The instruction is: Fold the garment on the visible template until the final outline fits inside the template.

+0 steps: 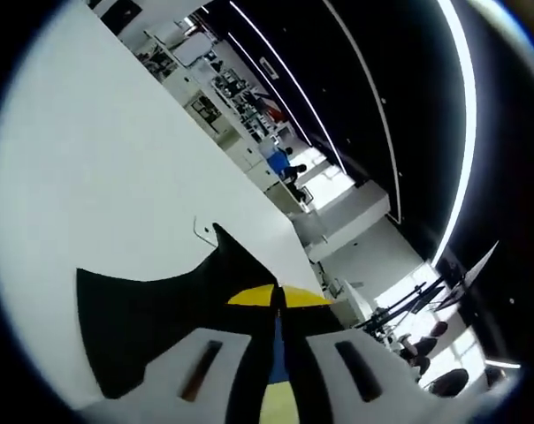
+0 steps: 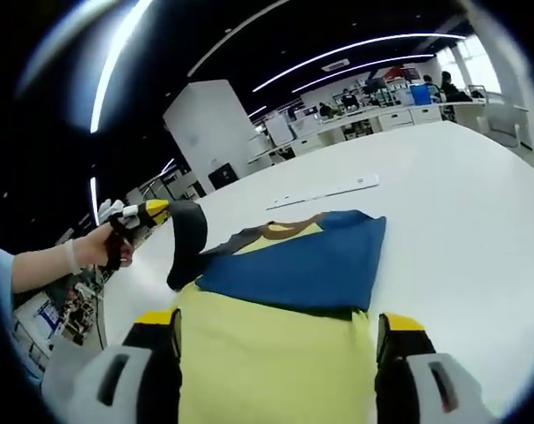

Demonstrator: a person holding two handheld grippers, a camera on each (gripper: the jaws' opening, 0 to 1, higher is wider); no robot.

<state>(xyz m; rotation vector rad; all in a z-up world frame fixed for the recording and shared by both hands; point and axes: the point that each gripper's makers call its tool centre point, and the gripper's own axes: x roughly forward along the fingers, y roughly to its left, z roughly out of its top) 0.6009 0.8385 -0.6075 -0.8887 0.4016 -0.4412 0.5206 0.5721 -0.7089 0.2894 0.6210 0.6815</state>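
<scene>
The garment (image 2: 293,261) lies on the white table (image 2: 453,185): a yellow body, a blue part folded over it, and a black sleeve (image 2: 186,238). In the right gripper view the left gripper (image 2: 152,213), held by a gloved hand, holds that sleeve lifted at the left. In the left gripper view its jaws (image 1: 278,322) are shut on the fabric, with the black sleeve (image 1: 152,314) hanging left and yellow cloth (image 1: 254,296) at the tips. My right gripper (image 2: 276,334) stands open, its jaws wide apart over the yellow cloth. A thin pale strip (image 2: 329,192) lies on the table beyond the garment.
White table (image 1: 117,159) stretches far past the garment on all sides. A small pale mark (image 1: 201,228) sits near the sleeve tip. Desks, shelves and people stand far off in the room. Tripods (image 1: 408,305) stand beyond the table edge.
</scene>
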